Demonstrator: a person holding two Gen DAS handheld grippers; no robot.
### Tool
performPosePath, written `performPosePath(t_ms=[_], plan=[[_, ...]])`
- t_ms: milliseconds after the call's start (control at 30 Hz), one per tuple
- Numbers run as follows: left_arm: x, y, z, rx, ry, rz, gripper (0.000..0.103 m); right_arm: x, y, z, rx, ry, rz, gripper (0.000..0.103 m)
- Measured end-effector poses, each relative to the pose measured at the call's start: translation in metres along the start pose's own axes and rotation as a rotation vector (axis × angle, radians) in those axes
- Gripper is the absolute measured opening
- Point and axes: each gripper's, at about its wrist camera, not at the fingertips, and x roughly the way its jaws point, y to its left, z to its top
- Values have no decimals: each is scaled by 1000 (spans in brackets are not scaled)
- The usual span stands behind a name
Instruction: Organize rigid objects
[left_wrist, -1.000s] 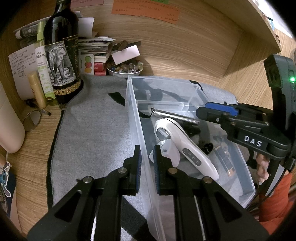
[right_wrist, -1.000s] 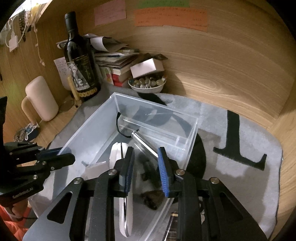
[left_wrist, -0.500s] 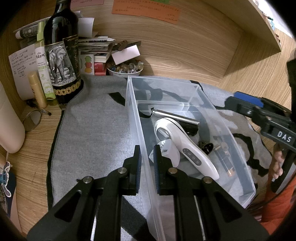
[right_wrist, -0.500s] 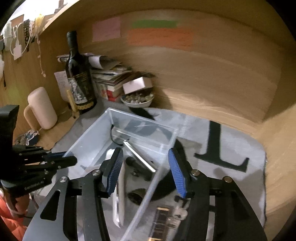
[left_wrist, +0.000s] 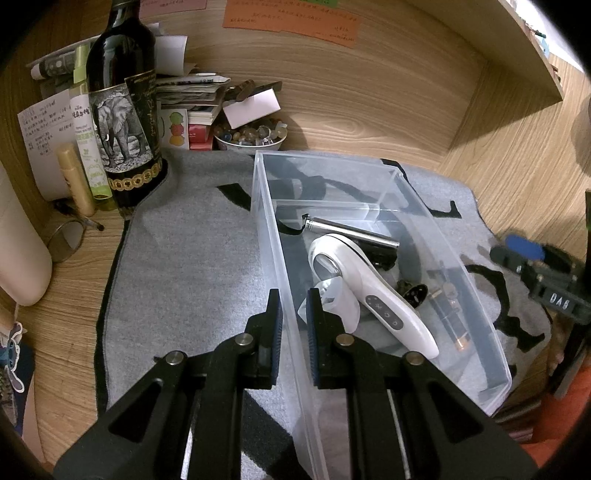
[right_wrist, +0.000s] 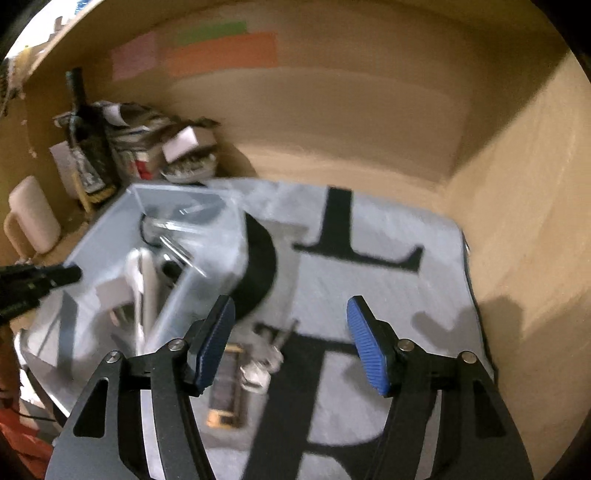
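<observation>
A clear plastic bin (left_wrist: 266, 221) stands on a grey mat (left_wrist: 184, 266). Inside lie a white handheld device (left_wrist: 369, 291), a silver metal tube (left_wrist: 351, 230) and a dark tube with a copper end (left_wrist: 452, 317). My left gripper (left_wrist: 294, 306) is shut on the bin's left wall near the front. My right gripper (right_wrist: 291, 343) hovers over the mat just right of the bin (right_wrist: 177, 221); its jaws are opening and nothing is pressed between them. The right wrist view is blurred; the dark tube (right_wrist: 225, 384) shows through the clear wall below the left pad.
A dark wine bottle (left_wrist: 122, 122) with an elephant label, a green spray bottle (left_wrist: 86, 129), stacked books and a bowl of stones (left_wrist: 251, 134) crowd the back left corner. A cream mug (left_wrist: 18, 251) stands at the left. Wooden walls close in behind and on the right.
The right gripper has drawn out of the bin and swung right over the mat, with its jaws spreading wider. The left gripper and the bin have stayed put.
</observation>
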Motion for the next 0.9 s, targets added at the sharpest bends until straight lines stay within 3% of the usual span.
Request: performPosePath(t_ms=[333, 700, 900], plan=[[-7, 13, -1, -2, 0, 0, 12, 34, -5, -32, 21, 138, 21, 60], [-9, 14, -3, -1, 0, -1, 12, 65, 8, -34, -14, 199, 61, 59], [-10, 15, -3, -3, 0, -1, 12, 61, 14, -36, -59, 182, 74, 38]])
